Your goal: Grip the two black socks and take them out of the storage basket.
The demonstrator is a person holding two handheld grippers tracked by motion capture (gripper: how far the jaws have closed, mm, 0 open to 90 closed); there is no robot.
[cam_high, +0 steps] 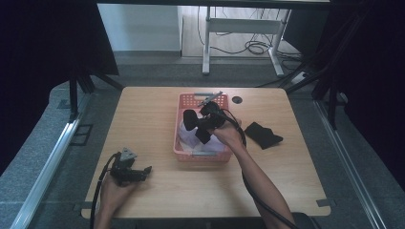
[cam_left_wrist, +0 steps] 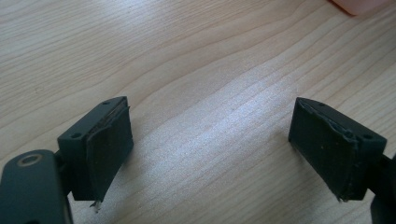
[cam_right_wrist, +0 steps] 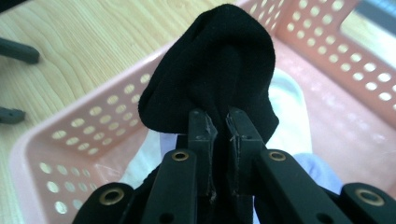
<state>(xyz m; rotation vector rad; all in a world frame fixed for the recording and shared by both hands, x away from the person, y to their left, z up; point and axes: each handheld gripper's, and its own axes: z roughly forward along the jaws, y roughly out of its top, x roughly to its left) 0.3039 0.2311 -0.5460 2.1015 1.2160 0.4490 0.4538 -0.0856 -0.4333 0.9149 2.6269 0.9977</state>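
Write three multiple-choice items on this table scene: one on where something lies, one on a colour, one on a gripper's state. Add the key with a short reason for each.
1. Where does the loose black cloth lie?
A. on the table to the right of the basket
B. inside the basket
C. under the left gripper

2. What colour is the basket?
A. blue
B. pink
C. green

3. How do the jaws of the right gripper stand?
A. wide open over bare wood
B. open around a cup
C. shut on a black sock

Key:
1 A: in the high view the cloth rests on the table beside the basket's right wall.
2 B: its perforated walls are pink in the high view and the right gripper view.
3 C: the right gripper view shows both jaws pinched together on the black sock above the basket, while the left gripper stands open over bare wood.
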